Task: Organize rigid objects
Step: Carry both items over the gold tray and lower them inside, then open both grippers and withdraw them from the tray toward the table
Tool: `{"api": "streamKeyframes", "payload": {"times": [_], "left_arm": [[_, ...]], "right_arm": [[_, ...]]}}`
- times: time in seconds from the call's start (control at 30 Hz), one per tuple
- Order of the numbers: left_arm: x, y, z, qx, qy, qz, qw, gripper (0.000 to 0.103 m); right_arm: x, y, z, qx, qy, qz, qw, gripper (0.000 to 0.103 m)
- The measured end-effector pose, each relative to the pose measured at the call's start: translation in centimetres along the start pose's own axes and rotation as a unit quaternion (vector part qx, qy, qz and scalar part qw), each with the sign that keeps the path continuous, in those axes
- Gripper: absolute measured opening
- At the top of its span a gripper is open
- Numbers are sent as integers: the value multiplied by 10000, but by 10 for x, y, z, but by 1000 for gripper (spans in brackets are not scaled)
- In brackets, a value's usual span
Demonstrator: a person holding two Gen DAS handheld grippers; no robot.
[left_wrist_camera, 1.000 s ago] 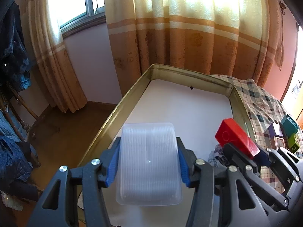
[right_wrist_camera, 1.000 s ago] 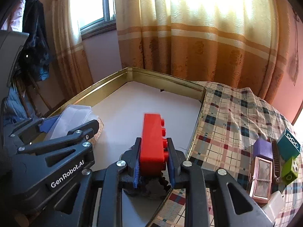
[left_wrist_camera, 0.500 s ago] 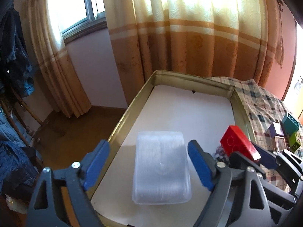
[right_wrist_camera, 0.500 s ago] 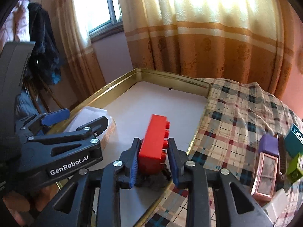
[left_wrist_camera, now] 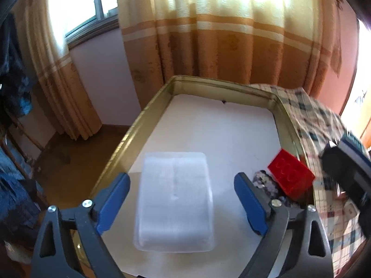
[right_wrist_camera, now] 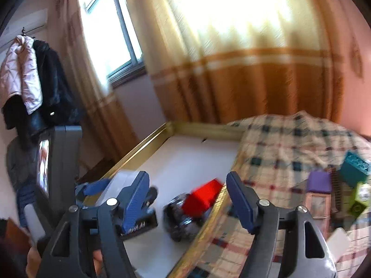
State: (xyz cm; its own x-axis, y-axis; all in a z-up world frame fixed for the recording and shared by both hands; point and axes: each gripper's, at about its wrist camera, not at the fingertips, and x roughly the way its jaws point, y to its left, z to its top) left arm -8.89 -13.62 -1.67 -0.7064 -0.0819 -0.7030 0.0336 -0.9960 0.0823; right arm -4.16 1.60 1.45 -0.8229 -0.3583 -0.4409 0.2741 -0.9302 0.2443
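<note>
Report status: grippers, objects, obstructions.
Left gripper open, just released clear plastic box in tray. Right gripper open, red brick dropped. Nothing blocking.

- One gold-rimmed tray (left_wrist_camera: 148,113) with a white floor.
- One clear plastic box (left_wrist_camera: 175,199), lying flat in the tray.
- One red building brick (left_wrist_camera: 291,175), leaning on a single dark crumpled lump (left_wrist_camera: 264,183) (too blurred to say what it is).
- One checked cloth (right_wrist_camera: 289,139) beside the tray.
- On that cloth, four small pieces that can be told apart: one teal block (right_wrist_camera: 354,170), one purple block (right_wrist_camera: 318,181), one lime-green block (right_wrist_camera: 359,200), one pink-framed flat piece (right_wrist_camera: 316,205).
- Two curtains (left_wrist_camera: 220,46) (one wide, one narrow by the window).
- Two jackets (right_wrist_camera: 34,78) hanging, one pale, one black.
</note>
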Motion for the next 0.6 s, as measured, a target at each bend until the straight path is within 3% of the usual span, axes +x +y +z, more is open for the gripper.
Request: {"api": "streamKeyframes", "payload": {"times": [0.3, 0.6], "left_arm": [[-2, -30, -1, 83, 119, -327, 9994, 89], [-8, -38, -2, 110, 55, -243, 9996, 92]], "right_arm": [[-10, -29, -3, 333, -59, -647, 9973, 71], [-44, -55, -9, 278, -285, -1258, 9913, 71]]}}
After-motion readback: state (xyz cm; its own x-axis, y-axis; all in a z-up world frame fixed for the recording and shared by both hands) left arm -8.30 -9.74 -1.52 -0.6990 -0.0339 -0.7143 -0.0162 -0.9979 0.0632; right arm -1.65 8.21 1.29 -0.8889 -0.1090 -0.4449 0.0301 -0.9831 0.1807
